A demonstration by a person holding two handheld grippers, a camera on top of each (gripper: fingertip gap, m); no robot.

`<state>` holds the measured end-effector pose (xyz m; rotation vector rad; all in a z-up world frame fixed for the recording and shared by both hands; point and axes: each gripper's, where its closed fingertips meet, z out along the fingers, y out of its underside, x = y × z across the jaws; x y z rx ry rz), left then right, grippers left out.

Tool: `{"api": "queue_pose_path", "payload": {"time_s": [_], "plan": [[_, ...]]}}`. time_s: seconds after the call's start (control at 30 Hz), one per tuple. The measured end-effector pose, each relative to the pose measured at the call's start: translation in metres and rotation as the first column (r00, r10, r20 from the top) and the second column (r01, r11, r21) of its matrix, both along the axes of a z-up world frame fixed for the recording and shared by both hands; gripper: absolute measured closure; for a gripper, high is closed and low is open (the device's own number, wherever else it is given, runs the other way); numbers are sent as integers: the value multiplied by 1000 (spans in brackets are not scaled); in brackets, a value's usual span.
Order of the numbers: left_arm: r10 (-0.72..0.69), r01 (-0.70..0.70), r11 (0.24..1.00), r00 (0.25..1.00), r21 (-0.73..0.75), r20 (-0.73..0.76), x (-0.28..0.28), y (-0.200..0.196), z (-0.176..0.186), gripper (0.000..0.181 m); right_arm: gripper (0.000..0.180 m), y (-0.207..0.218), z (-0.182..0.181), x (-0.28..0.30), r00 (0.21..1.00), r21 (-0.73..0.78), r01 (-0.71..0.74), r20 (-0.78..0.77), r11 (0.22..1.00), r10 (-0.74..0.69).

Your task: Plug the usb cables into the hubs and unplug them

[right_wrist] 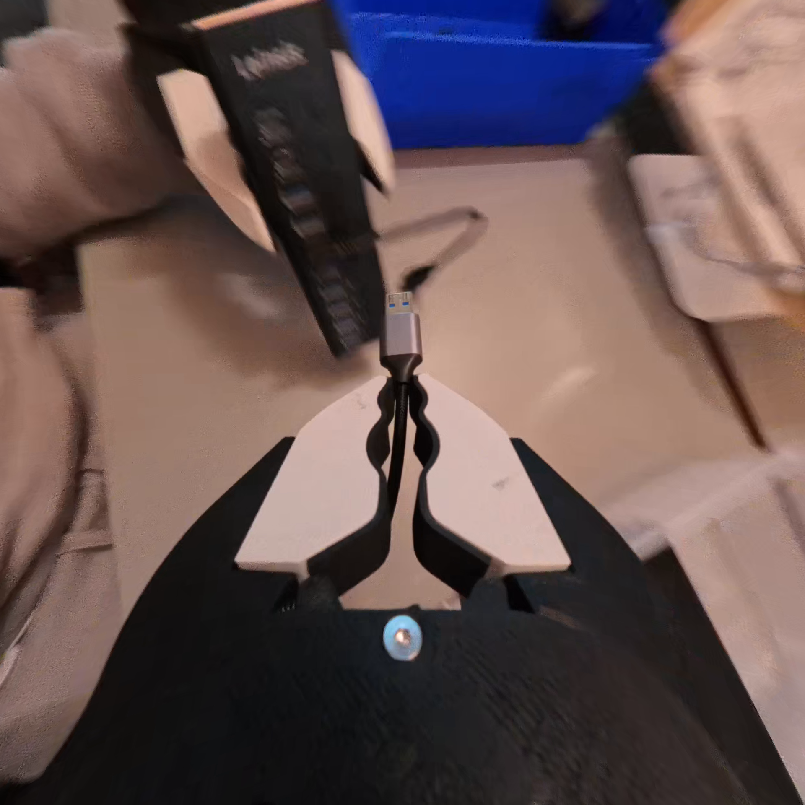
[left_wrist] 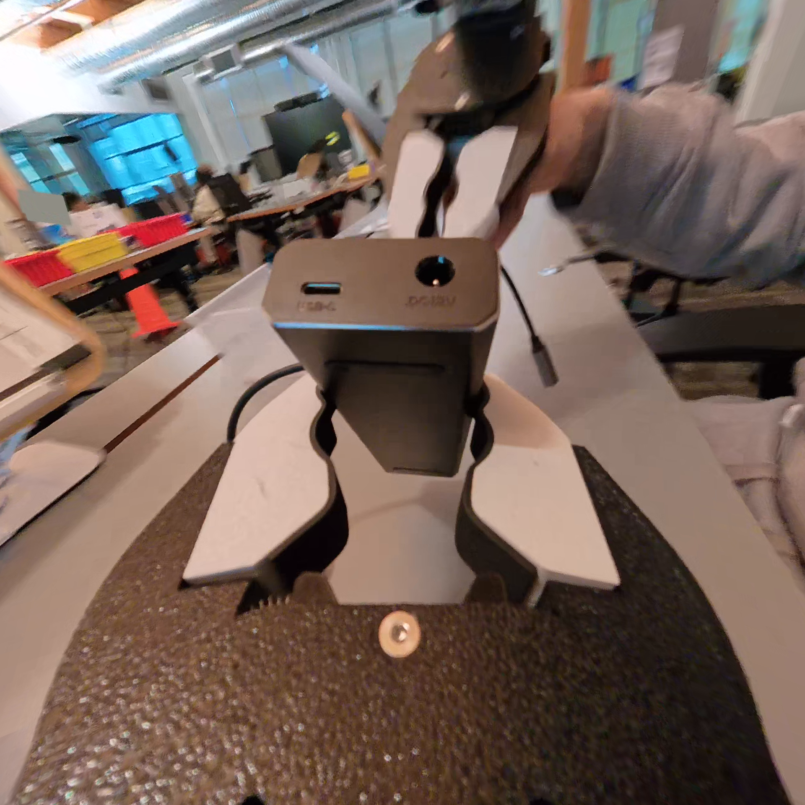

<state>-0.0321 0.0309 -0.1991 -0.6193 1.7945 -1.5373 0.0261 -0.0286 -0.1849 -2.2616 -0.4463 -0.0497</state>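
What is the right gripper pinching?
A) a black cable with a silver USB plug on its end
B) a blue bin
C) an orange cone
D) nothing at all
A: in the right wrist view the right gripper is shut on the black cable just below its silver USB plug, which points at the black USB hub without being plugged in.

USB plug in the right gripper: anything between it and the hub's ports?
Nothing visible. The right gripper is shut on the cable just behind the USB plug, which is bare and out of any port. The hub, clamped in the left gripper, sits just left of the plug with only open air between. Its port row is blurred.
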Motion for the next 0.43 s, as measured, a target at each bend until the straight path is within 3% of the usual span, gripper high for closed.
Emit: {"api": "queue_pose_path", "payload": {"time_s": [0.1,0.27,0.43], "plan": [[138,-138,989,990,-47,-4,-5,47,11,120,173,-29,52,18,969,184,51,-245,982,-4],[93,-91,995,994,-44,58,-13,31,36,120,172,-40,51,14,993,168,-26,-112,985,45],[64,-62,997,997,-43,46,-11,16,34,120,173,-66,83,90,975,295,77,178,952,-134]]}}
